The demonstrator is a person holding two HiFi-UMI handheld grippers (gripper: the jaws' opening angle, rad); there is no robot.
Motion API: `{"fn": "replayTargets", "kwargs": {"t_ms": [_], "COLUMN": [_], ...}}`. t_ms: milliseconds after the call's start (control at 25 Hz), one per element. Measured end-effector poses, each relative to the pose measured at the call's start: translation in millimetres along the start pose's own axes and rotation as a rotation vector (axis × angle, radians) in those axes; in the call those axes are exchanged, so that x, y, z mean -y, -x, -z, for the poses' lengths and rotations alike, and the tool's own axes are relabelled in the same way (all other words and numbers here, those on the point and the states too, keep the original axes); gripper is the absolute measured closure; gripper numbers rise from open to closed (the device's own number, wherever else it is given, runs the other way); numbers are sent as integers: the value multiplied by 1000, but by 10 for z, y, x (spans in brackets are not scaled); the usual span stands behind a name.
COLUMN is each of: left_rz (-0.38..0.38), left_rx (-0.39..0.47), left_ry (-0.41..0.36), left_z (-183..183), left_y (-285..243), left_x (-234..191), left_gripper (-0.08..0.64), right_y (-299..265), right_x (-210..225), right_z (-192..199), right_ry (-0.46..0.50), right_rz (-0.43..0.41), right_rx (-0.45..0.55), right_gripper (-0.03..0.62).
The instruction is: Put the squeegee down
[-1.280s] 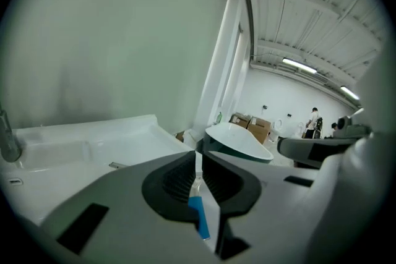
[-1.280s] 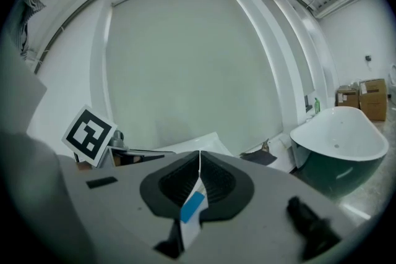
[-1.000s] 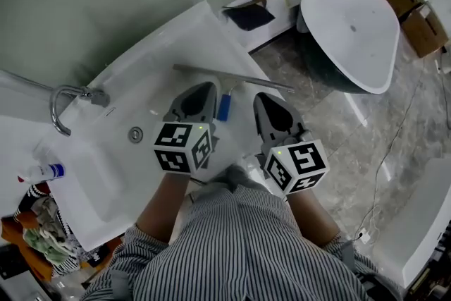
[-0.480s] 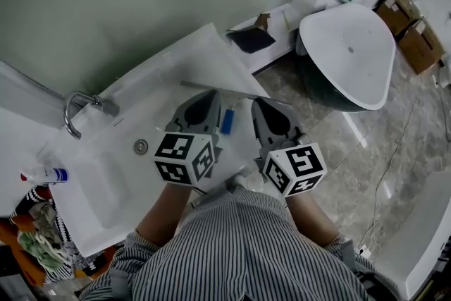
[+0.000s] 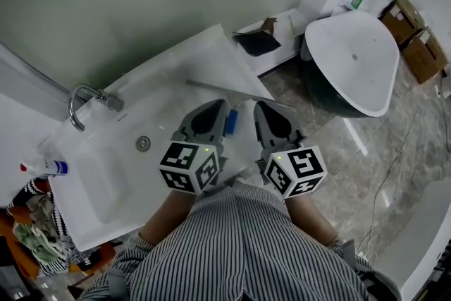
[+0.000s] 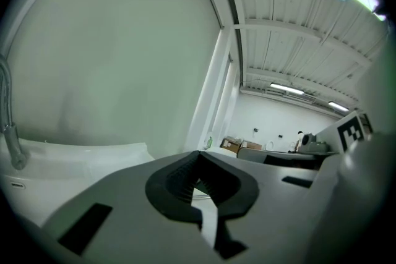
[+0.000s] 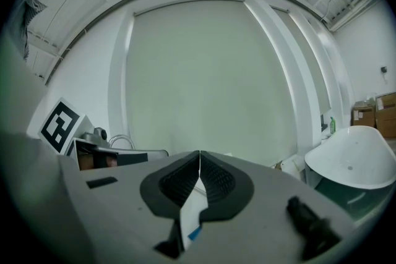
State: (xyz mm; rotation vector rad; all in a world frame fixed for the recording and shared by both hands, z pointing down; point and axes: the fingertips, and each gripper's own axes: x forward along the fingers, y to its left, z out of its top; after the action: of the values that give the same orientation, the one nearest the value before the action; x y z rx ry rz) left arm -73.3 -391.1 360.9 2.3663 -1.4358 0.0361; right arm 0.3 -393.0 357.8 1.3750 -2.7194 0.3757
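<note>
With the left gripper [image 5: 221, 104] and right gripper [image 5: 261, 105] both pinched shut on nothing, the squeegee [image 5: 232, 93] lies on the sink [image 5: 120, 151] top just ahead, one end seemingly overhanging, so a stray bump could drop it to the floor [image 5: 331, 137].

The place is a sanitary-ware storeroom or workshop, indicated by a white washbasin [image 5: 183, 53] with chrome tap [image 5: 84, 99], a second white basin [image 5: 352, 60] set apart, cardboard boxes [image 5: 412, 39], stone-pattern floor [image 5: 352, 151] and ribbed ceiling [image 6: 291, 40] with strip lights [image 6: 286, 89].
</note>
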Motion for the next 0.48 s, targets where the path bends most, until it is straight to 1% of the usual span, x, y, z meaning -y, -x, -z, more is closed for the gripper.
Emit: {"fn": "replayTargets", "kwargs": {"t_ms": [200, 360, 480], "left_rz": [11, 17, 15], "left_rx": [7, -13, -12], "left_ry": [8, 11, 9], "left_z": [24, 67, 63], "left_y": [14, 6, -5], "left_x": [36, 31, 29], "left_gripper": [548, 548, 548], "right_y": [-13, -13, -2], "right_x": [-42, -64, -63], "right_z": [13, 32, 60], "right_ry": [13, 14, 16], "right_rz": [-13, -20, -20], "right_rx": [-2, -7, -17], "right_gripper": [575, 575, 575]}}
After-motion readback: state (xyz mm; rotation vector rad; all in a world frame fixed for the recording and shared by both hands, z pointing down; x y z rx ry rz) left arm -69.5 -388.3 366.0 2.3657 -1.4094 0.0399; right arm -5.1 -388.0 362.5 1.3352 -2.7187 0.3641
